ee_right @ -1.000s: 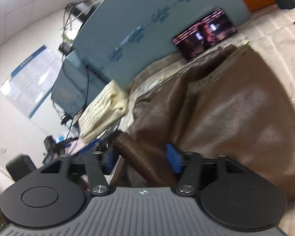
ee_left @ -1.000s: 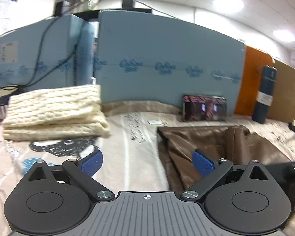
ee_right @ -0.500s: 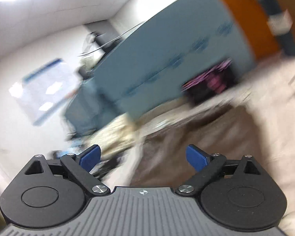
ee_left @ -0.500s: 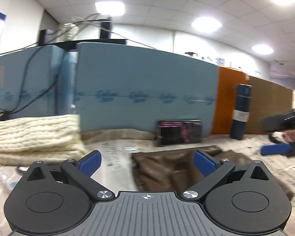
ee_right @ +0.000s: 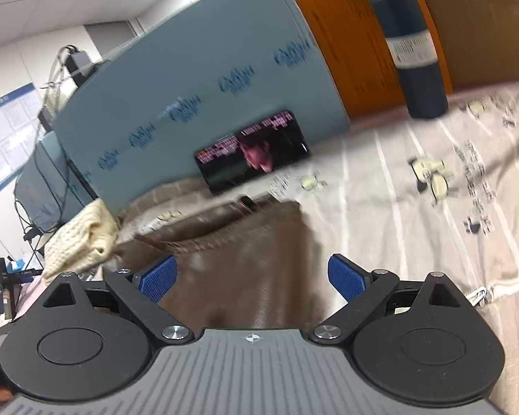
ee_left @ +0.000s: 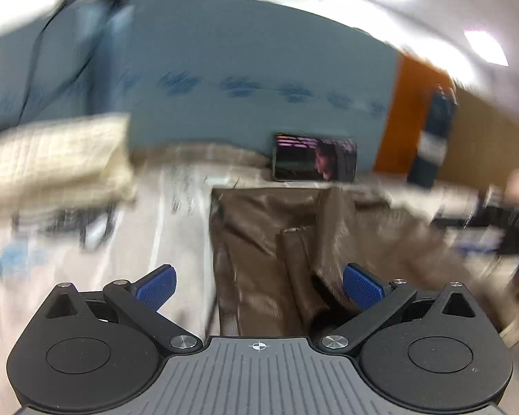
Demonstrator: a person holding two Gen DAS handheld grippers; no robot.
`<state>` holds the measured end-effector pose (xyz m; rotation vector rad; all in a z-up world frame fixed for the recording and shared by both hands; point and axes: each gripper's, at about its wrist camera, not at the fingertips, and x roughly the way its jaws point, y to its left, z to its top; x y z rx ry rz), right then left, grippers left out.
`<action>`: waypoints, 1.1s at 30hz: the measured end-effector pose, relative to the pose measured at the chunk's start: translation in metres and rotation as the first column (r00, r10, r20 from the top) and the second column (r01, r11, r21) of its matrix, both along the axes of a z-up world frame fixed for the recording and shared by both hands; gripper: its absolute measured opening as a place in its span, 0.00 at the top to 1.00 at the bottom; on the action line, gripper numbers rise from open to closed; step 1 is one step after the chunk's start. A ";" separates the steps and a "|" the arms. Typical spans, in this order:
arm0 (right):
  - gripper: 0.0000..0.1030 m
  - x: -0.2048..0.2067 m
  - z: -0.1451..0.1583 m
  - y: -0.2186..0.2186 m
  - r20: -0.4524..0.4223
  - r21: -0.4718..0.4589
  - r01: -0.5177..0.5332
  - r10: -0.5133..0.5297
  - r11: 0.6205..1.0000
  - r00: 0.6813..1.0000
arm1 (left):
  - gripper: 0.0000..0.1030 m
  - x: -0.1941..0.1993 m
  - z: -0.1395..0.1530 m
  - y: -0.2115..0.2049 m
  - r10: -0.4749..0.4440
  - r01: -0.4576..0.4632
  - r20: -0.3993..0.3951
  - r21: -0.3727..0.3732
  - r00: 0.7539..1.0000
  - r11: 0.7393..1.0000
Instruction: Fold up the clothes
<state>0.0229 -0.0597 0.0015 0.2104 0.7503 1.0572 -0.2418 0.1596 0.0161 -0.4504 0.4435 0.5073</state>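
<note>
A brown leather-like garment (ee_left: 294,242) lies crumpled on the printed cloth-covered table; it also shows in the right wrist view (ee_right: 245,263). My left gripper (ee_left: 258,285) is open and empty, hovering over the garment's near left part. My right gripper (ee_right: 252,278) is open and empty, above the garment's near right edge. A folded cream knit sweater (ee_left: 55,159) sits at the left, also seen in the right wrist view (ee_right: 83,238). The left view is motion-blurred.
A phone (ee_right: 252,152) with a lit screen leans on the blue foam board (ee_right: 190,86) at the back. A dark blue bottle (ee_right: 408,45) stands at the back right by an orange panel (ee_right: 346,34). The printed cloth (ee_right: 432,186) covers the table to the right.
The right gripper let go of the brown garment and opened, then swung right. The left gripper tilted up, then back down over the garment, staying open.
</note>
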 end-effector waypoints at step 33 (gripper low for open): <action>0.81 0.008 -0.016 0.002 -0.125 0.076 -0.034 0.043 0.997 0.991 | 0.68 0.030 -0.029 -0.016 -0.002 0.041 0.169 -0.230 0.986 0.972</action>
